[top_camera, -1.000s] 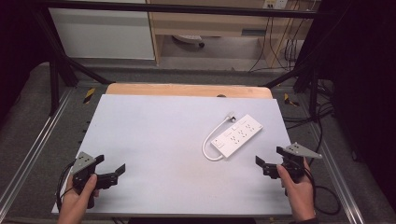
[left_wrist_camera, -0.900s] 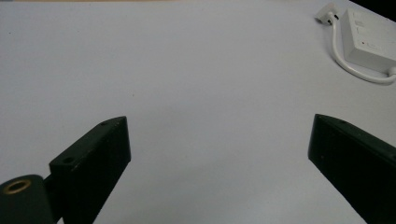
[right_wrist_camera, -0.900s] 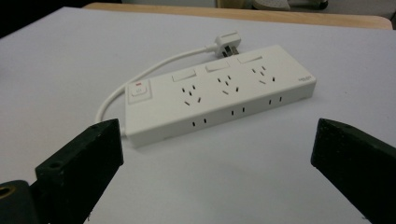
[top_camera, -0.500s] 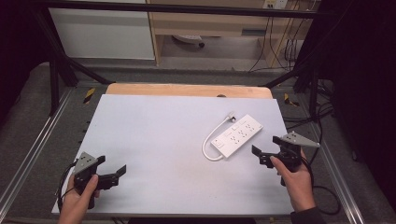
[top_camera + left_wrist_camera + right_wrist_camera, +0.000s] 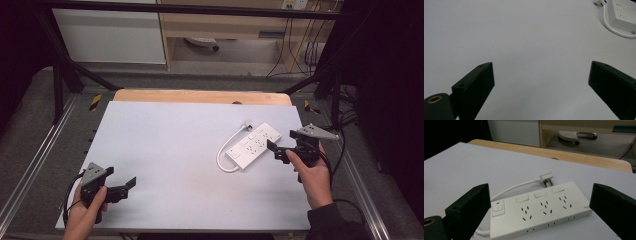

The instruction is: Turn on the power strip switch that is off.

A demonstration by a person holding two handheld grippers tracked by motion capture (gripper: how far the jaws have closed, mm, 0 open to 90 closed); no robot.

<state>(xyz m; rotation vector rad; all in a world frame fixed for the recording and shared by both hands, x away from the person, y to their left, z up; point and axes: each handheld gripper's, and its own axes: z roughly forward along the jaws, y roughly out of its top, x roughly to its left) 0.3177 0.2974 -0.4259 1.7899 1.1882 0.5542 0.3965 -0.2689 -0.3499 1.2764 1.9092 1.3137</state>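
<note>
Power strip (image 5: 251, 145): flat on surface (image 5: 165, 150), right of centre, plug (image 5: 547, 178) beside it. Right claw (image 5: 272, 148): jaws apart, just beside strip. Left claw (image 5: 127, 184): jaws apart, well apart from strip.

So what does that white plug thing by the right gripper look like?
On the pale grey table, look to its right side, just in front of the right gripper. The white power strip lies flat there, with a short looped cord, three socket groups and one switch.

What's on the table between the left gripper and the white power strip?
Nothing. In the high view, just bare table lies between the left gripper and the power strip.
</note>
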